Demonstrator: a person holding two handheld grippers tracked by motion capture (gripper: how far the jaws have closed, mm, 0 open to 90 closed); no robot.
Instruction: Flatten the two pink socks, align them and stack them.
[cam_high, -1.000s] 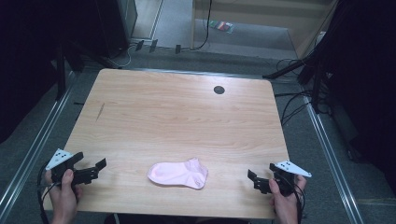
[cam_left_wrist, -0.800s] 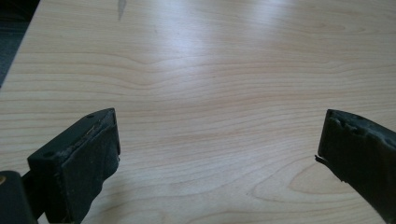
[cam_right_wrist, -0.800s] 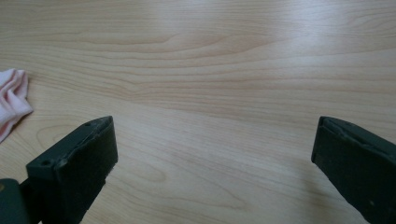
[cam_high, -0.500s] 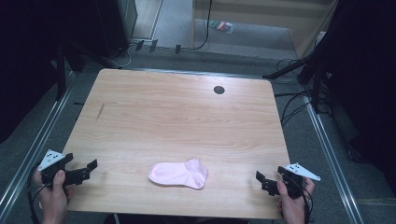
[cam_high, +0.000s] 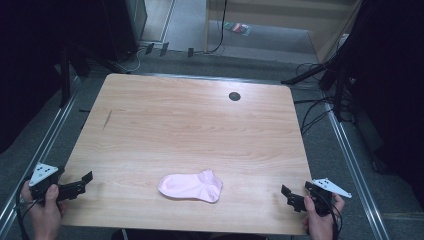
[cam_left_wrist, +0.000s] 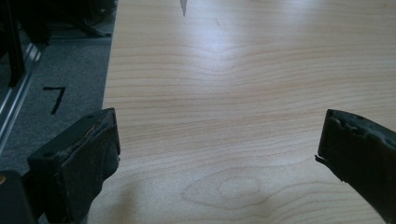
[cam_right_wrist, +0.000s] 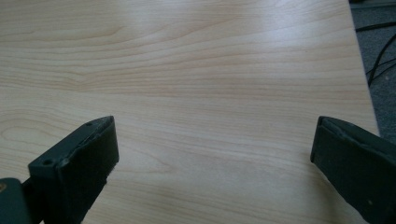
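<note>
A pale pink sock (cam_high: 191, 186) lies flat on the wooden table (cam_high: 200, 125) near its front edge, about midway across. My left gripper (cam_high: 86, 182) hovers at the front left corner of the table, open, nothing between its jaws. The same gripper (cam_left_wrist: 217, 135) looks along bare wood and the table's left edge in the left gripper view. My right gripper (cam_high: 286, 196) is held at the front right corner, open and empty, well to the right of the sock. Over plain wood, the right gripper (cam_right_wrist: 215, 135) stands with its jaws wide apart in the right gripper view.
A small dark round hole (cam_high: 234, 96) sits near the table's far edge. Cables (cam_high: 315, 115) trail on the grey floor at the right. Metal rails (cam_high: 45, 145) run along both sides of the table. Dark equipment stands beyond the far left corner.
Both hands have drawn back toward the table's front corners, the left gripper outward to the left and the right one outward to the right. The sock has not moved.
</note>
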